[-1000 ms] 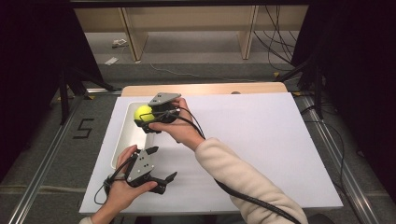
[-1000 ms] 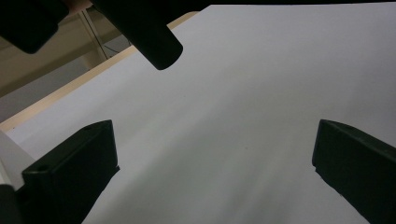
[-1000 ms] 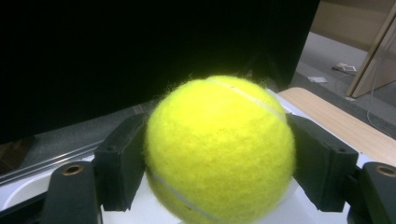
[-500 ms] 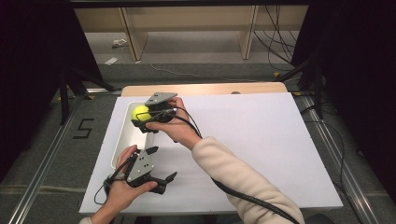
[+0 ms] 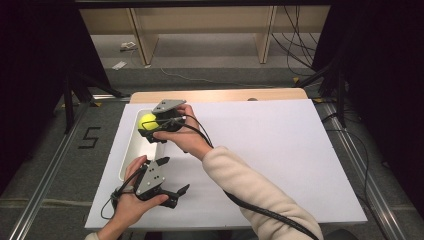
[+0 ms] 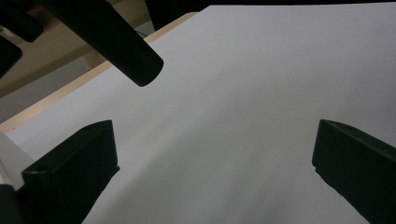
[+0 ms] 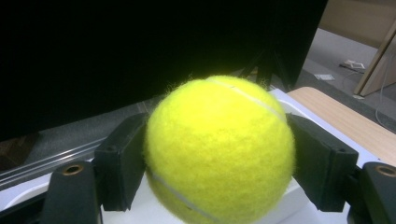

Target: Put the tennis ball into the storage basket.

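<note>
The right tool point(image 5: 150, 125) squeezes a fuzzy, round yellow tennis ball point(image 5: 146, 120) between its two black jaws, just above the far end of the long white plastic tray point(image 5: 131, 150) at the left of the white worktop point(image 5: 280, 155). To do this well, I think it should go low before letting go, because the bouncy ball may hop off the hard, smooth tray. The left tool point(image 5: 162, 175) waits near, jaws wide apart and holding nothing.

Our right hand-held gripper point(image 7: 219, 154) clamps the yellow tennis ball point(image 7: 219, 149) between both black jaws, over a white tray point(image 7: 299, 109); the wooden table point(image 7: 345, 123) edge lies just beyond, at right.
</note>
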`<act>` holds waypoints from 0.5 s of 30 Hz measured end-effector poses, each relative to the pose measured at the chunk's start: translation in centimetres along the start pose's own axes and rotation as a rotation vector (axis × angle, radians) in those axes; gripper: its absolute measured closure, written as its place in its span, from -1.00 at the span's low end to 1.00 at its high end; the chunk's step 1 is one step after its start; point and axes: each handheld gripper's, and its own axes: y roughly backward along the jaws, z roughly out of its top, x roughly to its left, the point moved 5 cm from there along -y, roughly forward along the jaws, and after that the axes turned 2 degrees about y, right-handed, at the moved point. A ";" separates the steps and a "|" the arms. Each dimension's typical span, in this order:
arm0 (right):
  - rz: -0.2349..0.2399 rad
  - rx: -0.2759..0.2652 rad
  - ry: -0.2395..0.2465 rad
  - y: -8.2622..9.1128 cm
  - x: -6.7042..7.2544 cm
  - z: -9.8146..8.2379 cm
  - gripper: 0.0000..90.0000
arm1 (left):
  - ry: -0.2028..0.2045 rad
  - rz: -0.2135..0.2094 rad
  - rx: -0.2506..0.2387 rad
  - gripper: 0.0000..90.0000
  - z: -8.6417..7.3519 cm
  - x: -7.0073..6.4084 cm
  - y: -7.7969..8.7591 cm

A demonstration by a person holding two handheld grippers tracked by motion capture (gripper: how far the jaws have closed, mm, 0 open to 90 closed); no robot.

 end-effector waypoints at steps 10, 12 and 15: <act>0.003 0.007 0.002 -0.4 0.0 0.0 -0.41 | -0.001 -0.001 -0.001 -1.00 0.0 0.0 0.0; 0.002 0.006 0.001 -0.5 0.0 0.1 -0.41 | -0.001 -0.001 -0.001 -1.00 0.0 0.0 0.0; 0.004 0.007 0.000 -0.6 0.0 0.2 -0.41 | 0.000 -0.001 -0.001 -1.00 0.0 0.0 0.0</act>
